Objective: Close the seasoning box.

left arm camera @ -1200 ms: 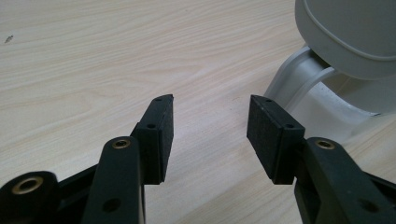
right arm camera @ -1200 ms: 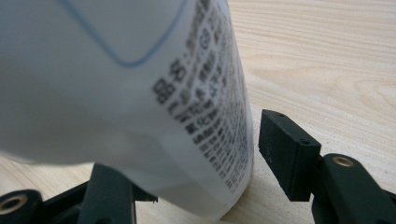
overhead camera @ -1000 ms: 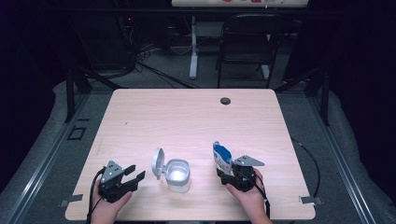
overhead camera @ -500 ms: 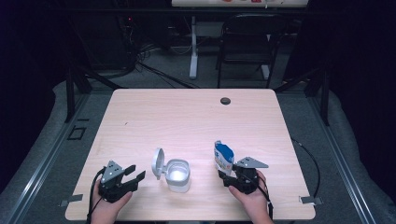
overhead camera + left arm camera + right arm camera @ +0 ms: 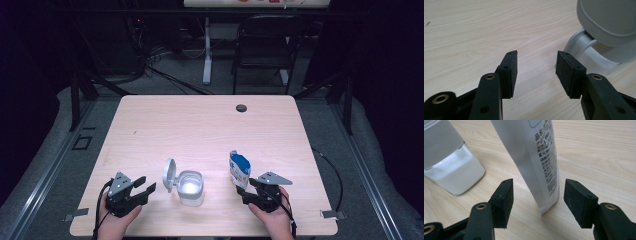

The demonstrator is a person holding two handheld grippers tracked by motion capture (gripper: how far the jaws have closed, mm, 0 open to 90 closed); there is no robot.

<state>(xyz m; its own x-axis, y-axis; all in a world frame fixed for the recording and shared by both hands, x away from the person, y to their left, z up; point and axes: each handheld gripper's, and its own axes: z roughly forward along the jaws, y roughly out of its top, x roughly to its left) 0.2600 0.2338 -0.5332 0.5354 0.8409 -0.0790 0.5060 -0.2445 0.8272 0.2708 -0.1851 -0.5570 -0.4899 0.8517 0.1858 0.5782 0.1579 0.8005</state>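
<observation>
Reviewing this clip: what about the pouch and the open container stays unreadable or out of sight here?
- Pouch: top cut off by the right gripper view's upper edge; its print is too small to read in the high view.
- Container: whether anything is inside, too small in the high view.
- Container lid: cut off by the left gripper view's top and right edges.

Print on the standing pouch

The only lettering that showed was on the white pouch (image 5: 534, 162) in the right gripper view: several lines of small black East Asian characters ran down its side panel, and "品名" could be made out at the head of one line, while the rest was too fine and too slanted to read. A curved blue outline sat at the panel's top edge, cut off by the frame. In the high view the pouch (image 5: 239, 169) showed a blue and white front whose markings were too small to read.
</observation>
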